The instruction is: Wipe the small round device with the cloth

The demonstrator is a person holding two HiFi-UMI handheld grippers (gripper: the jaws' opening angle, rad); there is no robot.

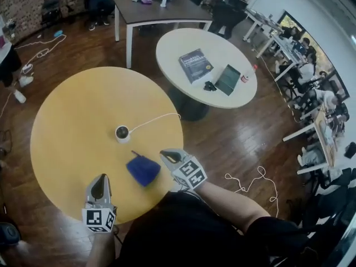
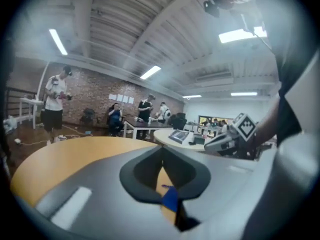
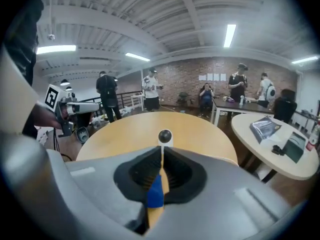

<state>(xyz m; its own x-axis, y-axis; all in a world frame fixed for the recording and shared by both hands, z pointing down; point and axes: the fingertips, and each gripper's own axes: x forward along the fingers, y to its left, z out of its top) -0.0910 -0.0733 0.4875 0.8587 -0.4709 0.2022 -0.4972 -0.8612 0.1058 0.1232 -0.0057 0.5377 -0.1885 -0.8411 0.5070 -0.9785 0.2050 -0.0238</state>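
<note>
The small round white device (image 1: 122,133) with a dark lens stands near the middle of the yellow round table (image 1: 67,127), and its white cable (image 1: 158,117) runs off to the right. A folded blue cloth (image 1: 143,169) lies flat on the table nearer to me. My right gripper (image 1: 164,154) hovers just right of the cloth with its jaws together and nothing between them. In the right gripper view it (image 3: 161,154) points at the device (image 3: 164,136), and the cloth (image 3: 155,191) shows through the slit. My left gripper (image 1: 102,177) is shut and empty at the table's near edge.
A white round table (image 1: 183,43) behind holds a book (image 1: 195,65) and a tablet (image 1: 228,79). A brown rectangular table (image 1: 161,10) stands further back. A white cord (image 1: 250,179) lies on the wooden floor at right. Several people are around the room.
</note>
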